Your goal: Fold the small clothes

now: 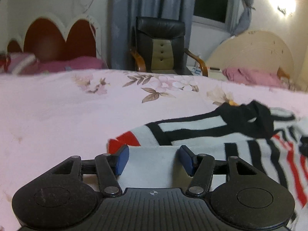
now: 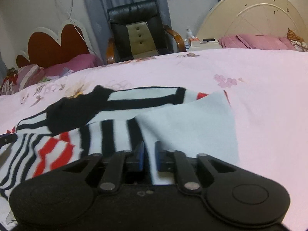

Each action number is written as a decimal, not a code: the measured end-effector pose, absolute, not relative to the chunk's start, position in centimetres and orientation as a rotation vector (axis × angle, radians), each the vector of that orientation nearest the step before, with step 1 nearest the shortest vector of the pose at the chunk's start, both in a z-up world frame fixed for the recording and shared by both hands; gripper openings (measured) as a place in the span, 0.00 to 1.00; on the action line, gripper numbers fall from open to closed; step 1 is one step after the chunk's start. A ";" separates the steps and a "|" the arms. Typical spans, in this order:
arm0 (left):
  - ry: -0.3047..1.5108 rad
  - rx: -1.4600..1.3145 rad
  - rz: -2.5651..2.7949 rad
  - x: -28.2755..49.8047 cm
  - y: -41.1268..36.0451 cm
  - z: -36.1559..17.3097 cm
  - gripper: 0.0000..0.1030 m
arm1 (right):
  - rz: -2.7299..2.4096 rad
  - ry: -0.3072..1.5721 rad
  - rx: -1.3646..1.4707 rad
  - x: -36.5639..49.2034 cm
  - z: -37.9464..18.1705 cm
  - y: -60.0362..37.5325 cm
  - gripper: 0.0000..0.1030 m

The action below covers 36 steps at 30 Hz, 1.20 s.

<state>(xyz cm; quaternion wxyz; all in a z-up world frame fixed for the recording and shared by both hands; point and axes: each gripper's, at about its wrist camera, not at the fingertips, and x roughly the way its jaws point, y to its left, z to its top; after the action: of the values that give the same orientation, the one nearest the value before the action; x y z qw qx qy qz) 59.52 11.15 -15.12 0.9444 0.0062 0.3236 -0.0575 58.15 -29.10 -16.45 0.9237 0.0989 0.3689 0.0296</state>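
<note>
Right tool pinches the striped garment; left tool spread apart over its pale fabric.

No words, brand names or numbers can be read in either view. The only sign is a small crosshair mark, a circle cut by a cross, moulded into the ribbed black body of the left gripper just behind its blue pads (it carries no lettering). The tissue box and the bottle on the bedside stand beyond the bed show patches of colour that may be print, but they are too small and blurred to make out.
</note>
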 end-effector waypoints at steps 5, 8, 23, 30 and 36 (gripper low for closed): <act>0.584 0.054 -0.151 56.7 6.9 -12.8 0.57 | 0.110 0.707 0.222 56.7 -14.5 -28.2 0.23; 0.574 0.097 -0.273 55.3 1.5 -12.8 0.57 | 0.233 0.685 0.231 56.2 -14.0 -25.7 0.23; 0.667 0.094 -0.138 52.7 3.8 -14.6 0.69 | 0.228 0.751 0.052 54.5 -15.9 -26.1 0.13; 0.667 0.090 -0.111 48.6 3.4 -16.0 0.69 | 0.345 0.730 0.005 52.3 -16.1 -24.1 0.21; 0.666 0.090 -0.070 48.7 3.3 -16.7 0.70 | 0.339 0.726 0.017 52.1 -16.9 -26.1 0.20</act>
<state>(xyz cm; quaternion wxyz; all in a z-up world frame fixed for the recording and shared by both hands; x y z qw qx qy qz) 48.65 3.29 -16.72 0.9434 0.0440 0.3268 -0.0345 52.10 -26.06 -16.87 0.9208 0.0082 0.3534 0.1650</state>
